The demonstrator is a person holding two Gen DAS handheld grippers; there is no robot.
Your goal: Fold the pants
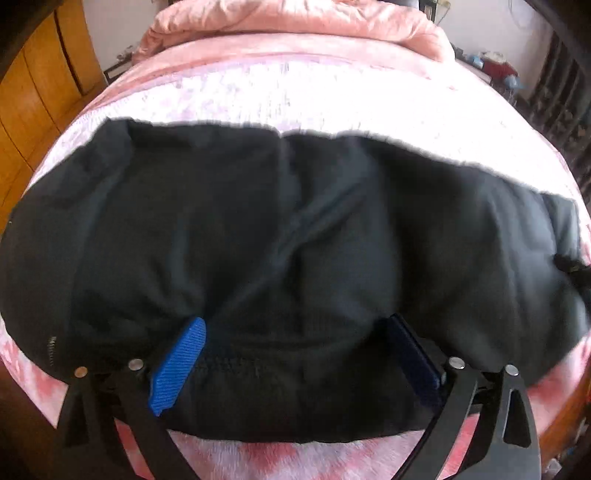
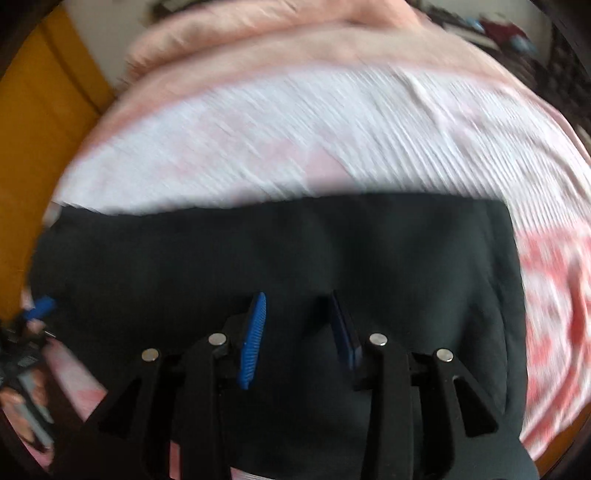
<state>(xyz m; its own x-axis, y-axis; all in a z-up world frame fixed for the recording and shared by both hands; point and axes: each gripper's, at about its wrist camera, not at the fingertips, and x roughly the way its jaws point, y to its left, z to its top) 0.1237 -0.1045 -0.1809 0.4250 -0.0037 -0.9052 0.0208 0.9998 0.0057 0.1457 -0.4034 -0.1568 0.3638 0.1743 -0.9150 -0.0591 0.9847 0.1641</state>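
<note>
Across the bed, from our left to our right, we see an orange wooden wardrobe [image 1: 33, 92] standing at the far left edge of both views; beside it runs the pink and white patterned bedspread [image 1: 295, 96], with a pink quilt [image 1: 295, 22] bunched at its far end; on the bedspread lie the black pants [image 1: 295, 229], spread wide across the near half of the bed, their far edge a dark line against the pale cloth.

At the left wrist camera, our left gripper [image 1: 295, 328] sits over the near hem of the pants; its blue fingers [image 1: 181, 365] are spread wide apart, with a stitched band of black fabric lying between them, and nothing is pinched; a short zip or row of metal teeth shows at the lower left edge of the cloth.

At the right wrist camera the picture is smeared by motion; a small blue tip of the left gripper [image 2: 42, 306] shows at the left border, at the edge of the pants [image 2: 406, 258]; our right gripper [image 2: 295, 306] hovers over the black fabric with its blue fingers [image 2: 253, 339] parted and a gap between them; whether the fingers touch the cloth we cannot tell; the right side edge of the pants falls straight, with red and white bedspread [image 2: 554, 295] beyond it.
</note>
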